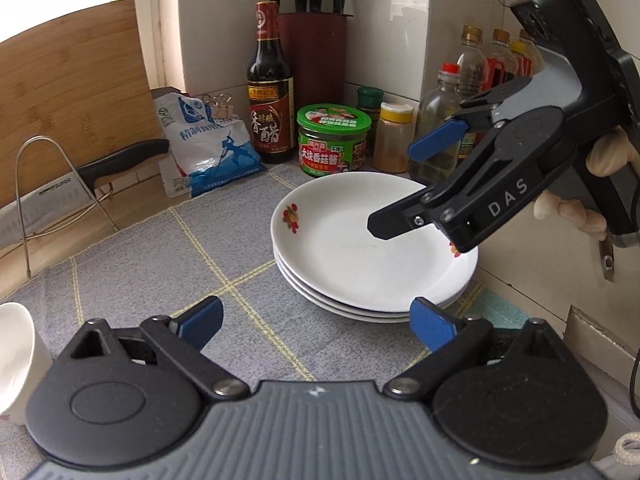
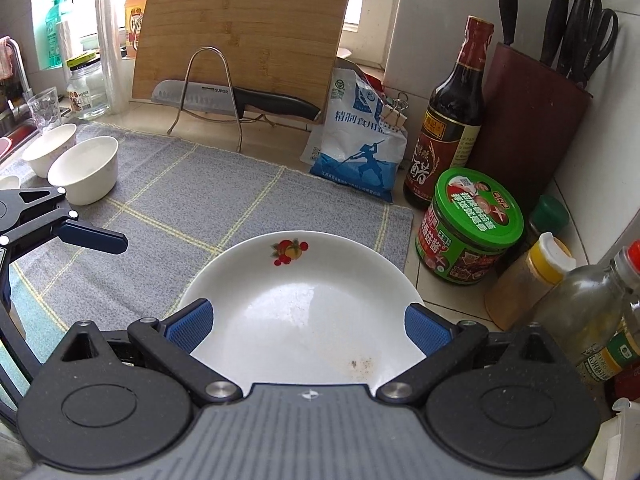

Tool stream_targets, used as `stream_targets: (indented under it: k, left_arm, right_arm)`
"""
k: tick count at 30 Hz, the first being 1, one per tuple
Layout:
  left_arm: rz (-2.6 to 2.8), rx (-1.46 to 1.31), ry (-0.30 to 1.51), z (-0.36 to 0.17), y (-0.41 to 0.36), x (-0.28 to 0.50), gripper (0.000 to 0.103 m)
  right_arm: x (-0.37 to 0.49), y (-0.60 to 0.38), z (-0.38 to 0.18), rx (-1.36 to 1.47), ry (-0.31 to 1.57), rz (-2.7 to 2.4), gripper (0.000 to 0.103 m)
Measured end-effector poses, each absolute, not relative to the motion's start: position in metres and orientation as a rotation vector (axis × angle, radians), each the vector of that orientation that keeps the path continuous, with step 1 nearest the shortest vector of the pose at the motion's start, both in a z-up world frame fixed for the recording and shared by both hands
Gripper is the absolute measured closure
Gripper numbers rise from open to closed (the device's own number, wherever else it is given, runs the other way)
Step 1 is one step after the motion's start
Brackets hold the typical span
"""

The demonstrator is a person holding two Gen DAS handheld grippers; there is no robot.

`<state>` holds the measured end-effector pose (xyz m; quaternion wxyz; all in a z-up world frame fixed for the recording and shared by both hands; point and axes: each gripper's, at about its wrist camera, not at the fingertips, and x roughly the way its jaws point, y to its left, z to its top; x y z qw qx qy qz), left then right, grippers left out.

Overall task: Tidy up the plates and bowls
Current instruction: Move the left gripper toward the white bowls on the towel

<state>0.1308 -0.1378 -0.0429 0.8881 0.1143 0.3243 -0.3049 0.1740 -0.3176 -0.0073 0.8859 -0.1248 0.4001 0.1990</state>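
Grey mat [image 2: 224, 200], plate stack [image 1: 360, 264], jars crowding behind, left claw [image 1: 316, 326] and right claw [image 2: 308, 328] apart.

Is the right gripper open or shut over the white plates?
Open. The right gripper has its blue-padded fingers spread apart over the stacked white plates, gripping nothing.

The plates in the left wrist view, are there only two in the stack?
No, the stack of plates shows three white rims, one under another.
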Motion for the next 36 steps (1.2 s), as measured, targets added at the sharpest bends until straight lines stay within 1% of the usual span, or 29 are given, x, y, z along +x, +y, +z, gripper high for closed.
stream_targets:
  k: [6,16,23,28,36]
  left_arm:
    - [-0.519,0.202,0.694,-0.032,-0.111,0.123,0.003]
    - [-0.45,0.201,0.685,-0.017,-0.032,0.106,0.003]
    - [-0.427,0.206,0.713,-0.013,0.035,0.091,0.003]
    - [-0.402,0.224,0.714,-0.011,0.083,0.086,0.003]
    - [-0.358,0.237,0.761,-0.014,0.147,0.102,0.003]
  right_arm:
    - [0.163,-0.292,-0.002,-0.272,0.771,0.457,0.0]
    - [0.124,-0.223,0.001,-0.342,0.684,0.488,0.0]
    - [0.1,-0.147,-0.015,-0.304,0.745,0.586,0.0]
    - [0.084,-0.099,-0.022,-0.312,0.751,0.626,0.0]
    - [0.071,-0.043,-0.034,-0.313,0.757,0.694,0.0]
